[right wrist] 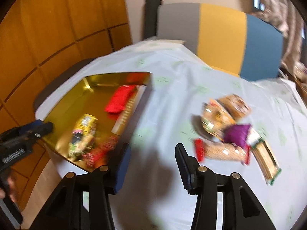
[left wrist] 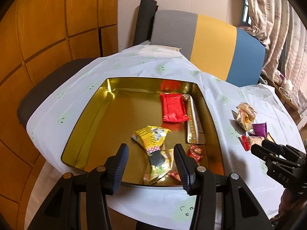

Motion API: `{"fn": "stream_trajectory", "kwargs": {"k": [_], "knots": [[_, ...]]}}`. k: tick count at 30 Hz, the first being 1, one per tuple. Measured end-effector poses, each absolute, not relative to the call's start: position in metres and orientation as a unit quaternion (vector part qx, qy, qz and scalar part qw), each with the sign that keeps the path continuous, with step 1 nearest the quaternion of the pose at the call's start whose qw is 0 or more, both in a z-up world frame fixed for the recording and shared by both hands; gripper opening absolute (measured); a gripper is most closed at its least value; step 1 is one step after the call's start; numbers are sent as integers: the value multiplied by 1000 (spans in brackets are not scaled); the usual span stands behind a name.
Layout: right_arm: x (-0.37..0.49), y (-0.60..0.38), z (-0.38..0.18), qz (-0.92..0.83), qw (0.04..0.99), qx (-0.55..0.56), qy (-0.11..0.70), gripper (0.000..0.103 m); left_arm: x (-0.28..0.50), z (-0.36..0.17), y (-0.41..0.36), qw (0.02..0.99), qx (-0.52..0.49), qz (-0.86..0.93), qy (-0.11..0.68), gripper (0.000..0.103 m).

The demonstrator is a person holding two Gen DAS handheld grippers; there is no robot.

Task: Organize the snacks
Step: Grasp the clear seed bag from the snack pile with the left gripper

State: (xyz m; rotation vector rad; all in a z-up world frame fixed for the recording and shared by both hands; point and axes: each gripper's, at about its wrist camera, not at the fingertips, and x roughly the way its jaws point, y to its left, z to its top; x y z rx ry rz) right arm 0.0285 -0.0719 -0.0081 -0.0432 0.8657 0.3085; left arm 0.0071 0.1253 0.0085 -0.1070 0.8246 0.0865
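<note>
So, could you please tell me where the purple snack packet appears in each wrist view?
Left wrist view: the purple snack packet lies far right on the tablecloth, outside the gold tin.
Right wrist view: it sits right of centre, atop the loose snack pile.
Shared landmark: the red packet inside the tin.

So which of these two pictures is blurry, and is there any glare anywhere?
Right wrist view: motion-blurred, the snack pile smeared. Left wrist view: sharp, with reflections on the gold tin wall, including the red packet mirrored. Both views bend straight edges, fisheye style.
</note>
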Motion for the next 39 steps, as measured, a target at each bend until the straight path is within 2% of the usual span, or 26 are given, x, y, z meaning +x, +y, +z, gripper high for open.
{"fn": "stream_trajectory", "kwargs": {"k": [16,28,31,39], "knots": [[10,-209,-64,-35,875,38,482,51,20,17,69,914,-9,-29,406,50],[-5,-232,-78,-58,868,61,490,57,37,12,-5,885,30,-148,441,50],[-5,-234,-79,-54,869,65,488,59,50,11,-24,869,5,-187,459,50],[-9,-234,-81,-38,874,68,479,63,97,11,-69,861,51,-197,466,47]]}}
